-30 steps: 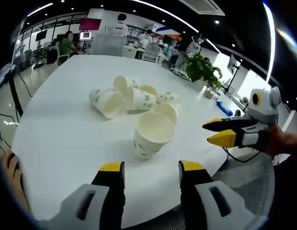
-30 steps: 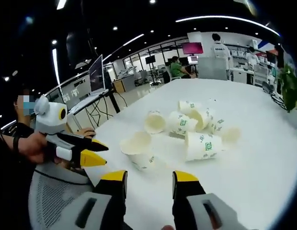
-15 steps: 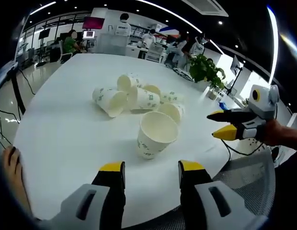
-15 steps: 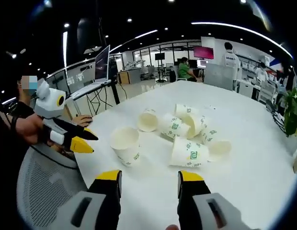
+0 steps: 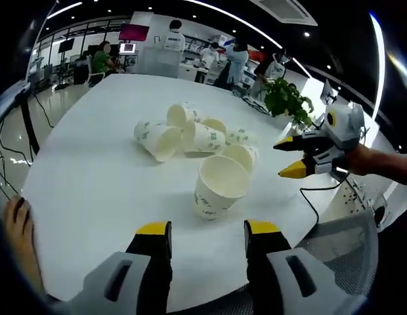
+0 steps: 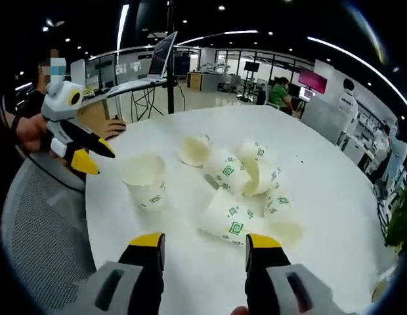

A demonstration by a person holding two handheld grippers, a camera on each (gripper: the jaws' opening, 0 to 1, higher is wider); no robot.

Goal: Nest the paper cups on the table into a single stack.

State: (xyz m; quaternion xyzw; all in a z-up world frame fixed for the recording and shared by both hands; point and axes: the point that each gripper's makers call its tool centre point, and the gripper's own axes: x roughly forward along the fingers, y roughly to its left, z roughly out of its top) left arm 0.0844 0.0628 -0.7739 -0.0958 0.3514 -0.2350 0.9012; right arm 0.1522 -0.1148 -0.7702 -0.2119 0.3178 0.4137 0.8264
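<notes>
With both the left gripper [image 5: 200,239] and right gripper [image 6: 205,248] parted and empty, a careless reach could knock the upright white paper cup [image 5: 219,192] near the round white table's [image 5: 85,164] edge onto the floor, or scatter the toppled green-printed paper cups [image 6: 239,180] at mid-table.

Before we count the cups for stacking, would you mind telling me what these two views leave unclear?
- Cup count: in both views the lying cups in the pile overlap and hide one another's bodies.
- Whether any of the piled cups are already nested: their mouths face away or are covered in the right gripper view.
- Inside of the upright cup: its bottom is hidden by its own rim.
- Green print on the cups: too small to read.
</notes>
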